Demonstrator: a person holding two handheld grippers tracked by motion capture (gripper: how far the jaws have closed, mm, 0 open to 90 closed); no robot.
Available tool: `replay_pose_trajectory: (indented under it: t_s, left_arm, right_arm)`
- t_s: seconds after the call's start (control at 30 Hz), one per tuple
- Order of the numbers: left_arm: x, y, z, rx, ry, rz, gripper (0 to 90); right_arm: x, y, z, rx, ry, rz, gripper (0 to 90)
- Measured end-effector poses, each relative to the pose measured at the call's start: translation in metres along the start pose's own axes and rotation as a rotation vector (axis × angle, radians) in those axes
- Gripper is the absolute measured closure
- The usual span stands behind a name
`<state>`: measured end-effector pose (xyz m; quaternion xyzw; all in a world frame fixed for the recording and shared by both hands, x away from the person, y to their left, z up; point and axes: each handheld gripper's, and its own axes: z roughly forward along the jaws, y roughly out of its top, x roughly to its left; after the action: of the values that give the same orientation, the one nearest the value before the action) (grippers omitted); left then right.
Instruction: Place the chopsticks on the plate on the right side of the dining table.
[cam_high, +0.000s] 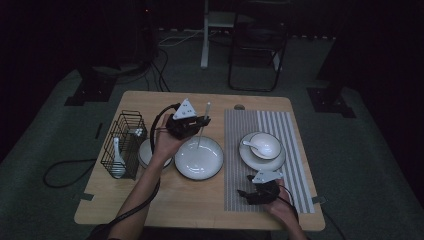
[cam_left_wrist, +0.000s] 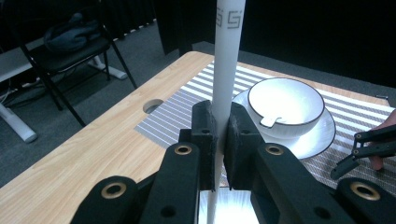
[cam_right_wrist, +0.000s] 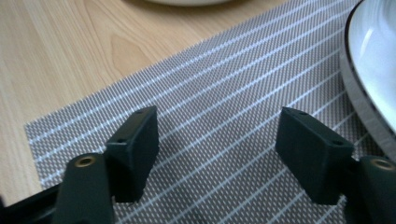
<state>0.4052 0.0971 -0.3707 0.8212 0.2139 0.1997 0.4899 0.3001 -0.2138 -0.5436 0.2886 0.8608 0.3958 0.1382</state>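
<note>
Inside, the bowl (cam_high: 265, 144) holds a spoon (cam_high: 249, 145); the wire basket (cam_high: 123, 144) another.

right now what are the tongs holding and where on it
Left tongs clamp a white chopstick low on its shaft, upright above the plate. Right tongs hold nothing.

A dim room is seen, floored in grey carpet (cam_high: 45, 145). A black folding chair (cam_high: 257, 47) is set beyond the wooden table (cam_high: 200, 200), and black cables (cam_high: 162, 75) are trailed across the floor
</note>
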Motion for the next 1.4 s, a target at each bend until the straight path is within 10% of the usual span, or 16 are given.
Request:
replay_pose_trajectory:
  t_s: [0.83,1.4]
  left_arm:
    - [-0.013,0.000,0.014,-0.004,-0.062,-0.009,84.2]
    - [-0.022,0.005,0.015,-0.016,-0.097,-0.005,84.2]
  right_arm:
    - [-0.004,0.024,-0.001,-0.025,-0.077,0.060,38.1]
    - [-0.004,0.052,0.010,-0.065,-0.050,0.034,60.7]
